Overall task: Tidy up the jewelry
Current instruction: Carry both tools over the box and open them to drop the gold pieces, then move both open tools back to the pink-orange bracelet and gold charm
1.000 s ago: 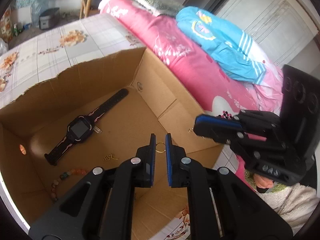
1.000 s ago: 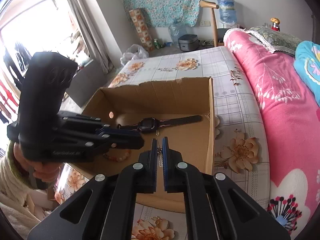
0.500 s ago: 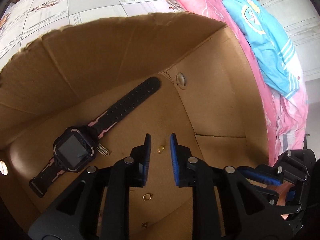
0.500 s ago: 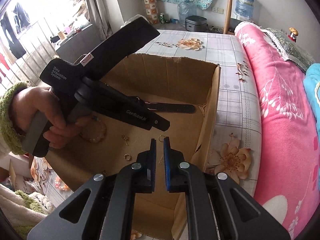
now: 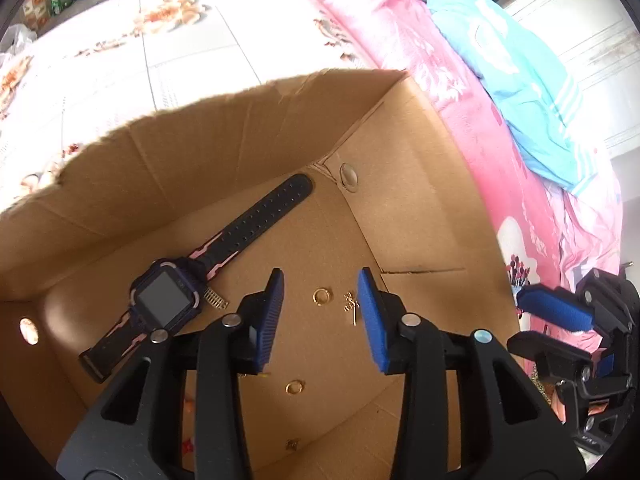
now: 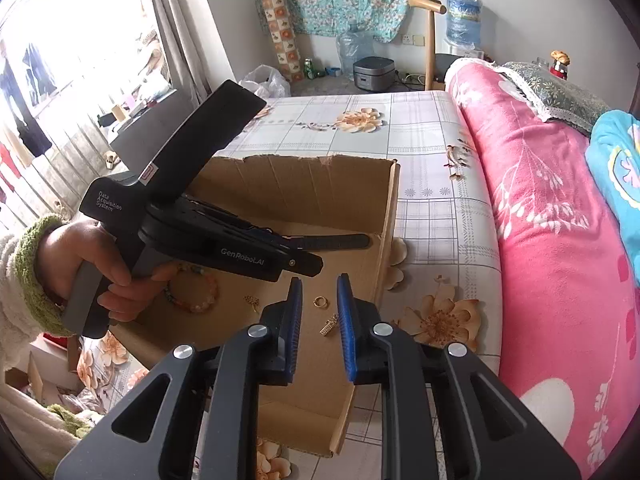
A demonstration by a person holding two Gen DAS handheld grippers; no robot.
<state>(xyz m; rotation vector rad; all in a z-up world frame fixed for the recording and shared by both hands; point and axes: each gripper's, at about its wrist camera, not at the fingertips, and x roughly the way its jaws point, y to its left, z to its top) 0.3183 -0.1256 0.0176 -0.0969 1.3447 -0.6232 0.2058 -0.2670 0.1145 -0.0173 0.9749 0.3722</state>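
A brown cardboard box (image 5: 248,140) sits open-topped on the bed, its far rim torn ragged. On its floor a dark smartwatch (image 5: 166,300) lies flat, screen up, its pink-trimmed strap stretched toward the far corner at two o'clock. Just beside the watch at four o'clock lies a small gold bar charm (image 5: 215,300). Further that way a gold ring (image 5: 322,296) lies flat, a thin gold earring (image 5: 350,307) just beside it. A second ring (image 5: 295,388) lies nearer. A beaded bracelet (image 6: 194,288) lies coiled at nine o'clock.
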